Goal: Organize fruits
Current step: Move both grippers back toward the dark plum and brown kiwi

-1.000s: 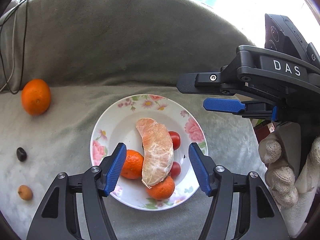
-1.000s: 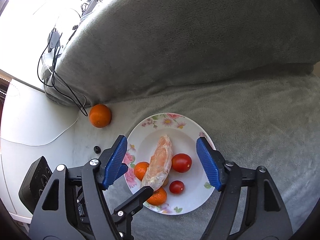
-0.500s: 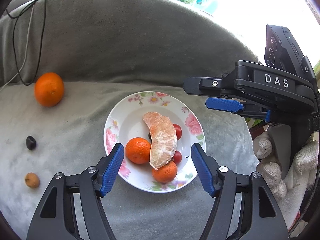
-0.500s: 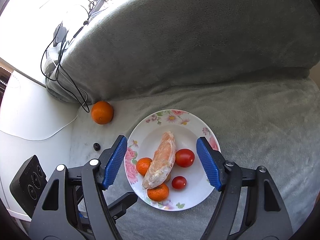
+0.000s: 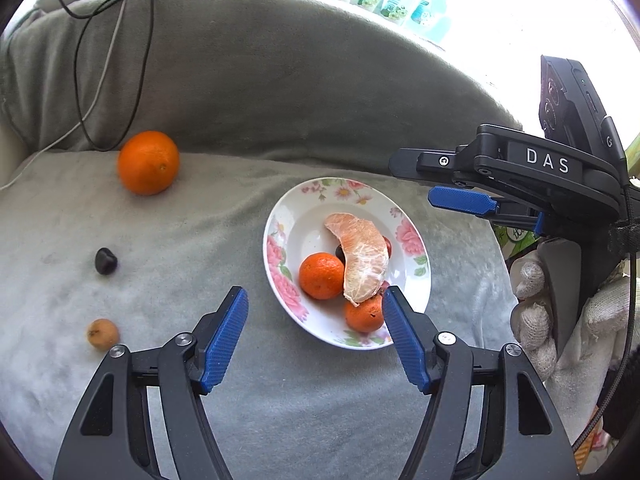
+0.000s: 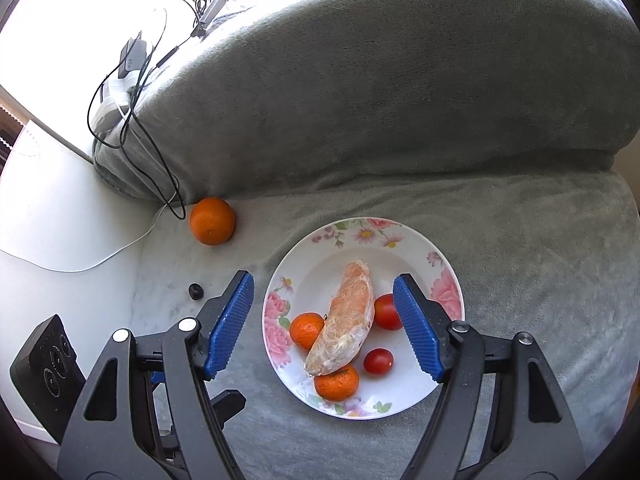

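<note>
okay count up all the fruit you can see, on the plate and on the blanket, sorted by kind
Big orange: 1
Small mandarins: 2
Cherry tomatoes: 2
Peeled citrus segment: 1
Dark round fruit on the blanket: 1
Small brown fruit: 1
Total: 8

Your left gripper [image 5: 314, 334] was spread wide, nothing held. Your right gripper [image 6: 324, 322] likewise gaped empty, gripped by your white-gloved hand [image 5: 560, 312].
</note>
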`<state>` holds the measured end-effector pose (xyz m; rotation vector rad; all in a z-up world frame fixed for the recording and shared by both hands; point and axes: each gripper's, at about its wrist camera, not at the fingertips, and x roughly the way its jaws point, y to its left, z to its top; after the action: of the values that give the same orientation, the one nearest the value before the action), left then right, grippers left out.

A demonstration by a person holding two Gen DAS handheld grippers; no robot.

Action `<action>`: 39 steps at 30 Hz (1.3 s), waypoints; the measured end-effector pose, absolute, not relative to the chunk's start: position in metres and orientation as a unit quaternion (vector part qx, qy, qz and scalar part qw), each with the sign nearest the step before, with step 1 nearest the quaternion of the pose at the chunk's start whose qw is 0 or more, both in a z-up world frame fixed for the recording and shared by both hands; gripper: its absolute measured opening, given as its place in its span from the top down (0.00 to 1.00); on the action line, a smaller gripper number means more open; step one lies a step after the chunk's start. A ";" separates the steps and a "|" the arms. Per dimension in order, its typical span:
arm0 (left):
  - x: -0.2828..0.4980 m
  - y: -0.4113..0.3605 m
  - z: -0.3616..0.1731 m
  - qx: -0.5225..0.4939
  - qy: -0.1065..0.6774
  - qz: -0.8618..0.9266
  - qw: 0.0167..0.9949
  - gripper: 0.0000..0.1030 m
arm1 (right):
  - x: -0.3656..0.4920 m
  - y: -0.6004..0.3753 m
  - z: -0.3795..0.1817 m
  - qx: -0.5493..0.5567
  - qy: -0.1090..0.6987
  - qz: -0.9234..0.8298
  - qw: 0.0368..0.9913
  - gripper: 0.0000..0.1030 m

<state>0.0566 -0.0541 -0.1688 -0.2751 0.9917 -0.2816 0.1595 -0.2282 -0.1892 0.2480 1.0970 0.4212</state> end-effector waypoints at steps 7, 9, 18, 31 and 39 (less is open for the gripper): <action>0.046 -0.027 -0.173 -0.149 0.470 -0.114 0.862 0.33 | 0.155 -0.208 -0.186 0.117 0.503 0.208 0.831 0.16; 0.043 -0.018 -0.175 -0.152 0.471 -0.106 0.862 0.33 | 0.154 -0.203 -0.185 0.119 0.496 0.208 0.834 0.11; 0.029 0.022 -0.189 -0.171 0.474 -0.064 0.861 0.33 | 0.156 -0.166 -0.190 0.088 0.507 0.226 0.827 0.11; 0.015 0.067 -0.207 -0.195 0.483 -0.025 0.853 0.33 | 0.160 -0.086 -0.204 -0.010 0.539 0.254 0.803 0.11; 0.011 0.081 -0.209 -0.204 0.478 -0.011 0.855 0.33 | 0.161 -0.057 -0.212 -0.019 0.547 0.269 0.793 0.11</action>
<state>0.0110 0.0813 -0.2092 -0.4282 1.0042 -0.0234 0.1607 -0.0566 -0.2120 -0.0410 1.1759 0.5777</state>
